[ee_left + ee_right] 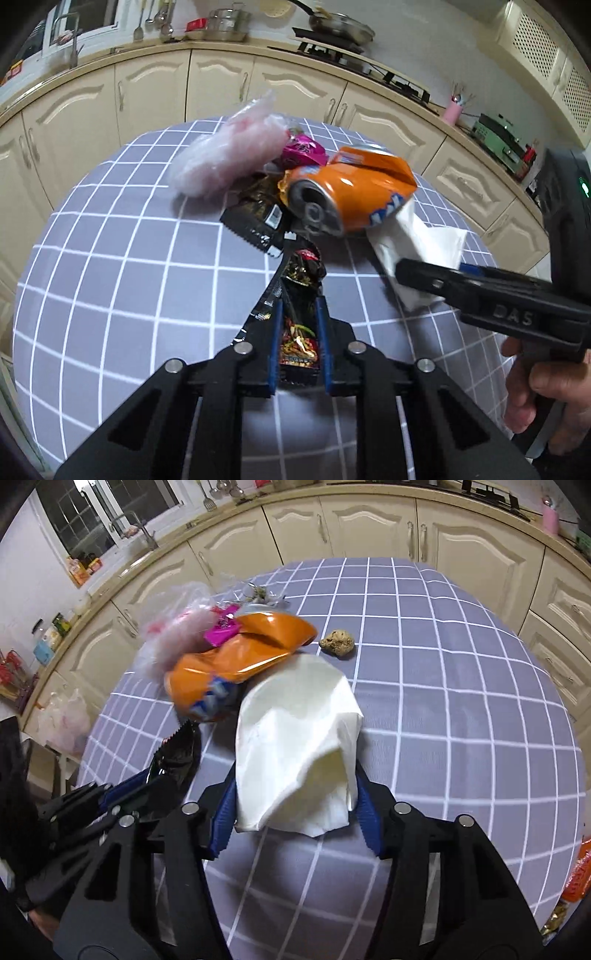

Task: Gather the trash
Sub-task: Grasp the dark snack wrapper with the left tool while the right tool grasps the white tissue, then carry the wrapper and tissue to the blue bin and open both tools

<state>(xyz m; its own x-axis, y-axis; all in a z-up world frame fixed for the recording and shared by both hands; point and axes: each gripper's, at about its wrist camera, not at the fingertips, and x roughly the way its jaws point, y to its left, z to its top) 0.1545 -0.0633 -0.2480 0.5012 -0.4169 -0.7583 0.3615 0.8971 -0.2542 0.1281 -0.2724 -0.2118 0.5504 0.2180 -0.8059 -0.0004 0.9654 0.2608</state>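
Note:
My left gripper (300,308) is shut on a black snack wrapper (300,332) over the checked tablecloth (129,258). Beyond it lies a heap of trash: a crushed orange can (354,192), a black wrapper (255,221), a pink wrapper (303,149) and a clear plastic bag (229,155). My right gripper (293,797) is shut on a white tissue (299,738) that touches the orange can (236,664). It shows at the right of the left wrist view (424,277). A brown crumpled lump (337,642) lies apart behind the can.
Cream kitchen cabinets (221,85) ring the table. The counter holds a stove (351,55) with a pan, pots and a sink (136,550). An orange packet (580,878) lies at the table's right edge. Plastic bags (66,716) hang left of the table.

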